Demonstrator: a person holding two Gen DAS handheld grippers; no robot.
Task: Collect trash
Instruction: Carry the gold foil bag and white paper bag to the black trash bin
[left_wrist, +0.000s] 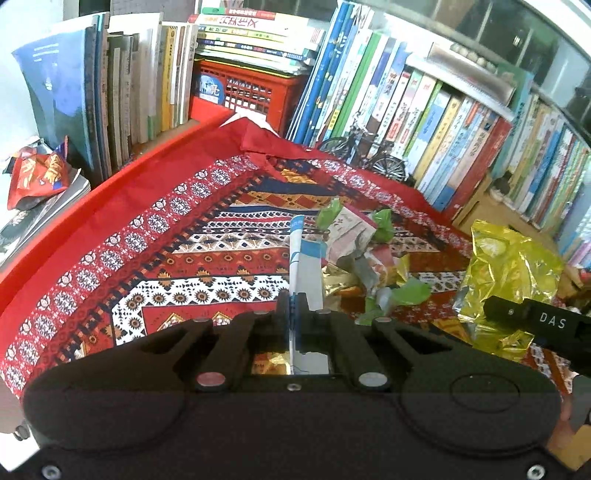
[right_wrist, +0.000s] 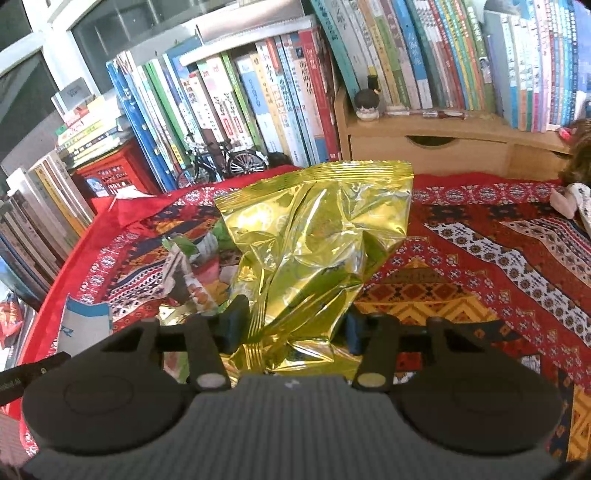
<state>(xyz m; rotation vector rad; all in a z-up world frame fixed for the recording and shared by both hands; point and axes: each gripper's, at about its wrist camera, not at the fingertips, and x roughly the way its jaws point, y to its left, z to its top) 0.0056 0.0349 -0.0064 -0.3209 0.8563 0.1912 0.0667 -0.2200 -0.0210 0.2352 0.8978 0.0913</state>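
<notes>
My left gripper (left_wrist: 293, 301) is shut on a flat blue-and-white wrapper (left_wrist: 304, 266), which stands up edge-on between its fingers, lifted off the patterned red tablecloth (left_wrist: 147, 229). Beyond it a pile of crumpled wrappers (left_wrist: 362, 258), green, white and gold, lies on the cloth. My right gripper (right_wrist: 295, 317) is shut on the lower part of a crinkled yellow foil bag (right_wrist: 317, 236), held up above the cloth. The same bag (left_wrist: 509, 266) shows at the right of the left wrist view. The blue-and-white wrapper (right_wrist: 85, 325) shows at the lower left of the right wrist view.
Rows of upright books (left_wrist: 424, 122) line the back and left of the table. A red crate (left_wrist: 247, 88) under stacked books, a model bicycle (left_wrist: 365, 155), a wooden drawer box (right_wrist: 443, 144) and a doll (right_wrist: 576, 184) stand around the edge. A red snack bag (left_wrist: 37, 177) lies on magazines at left.
</notes>
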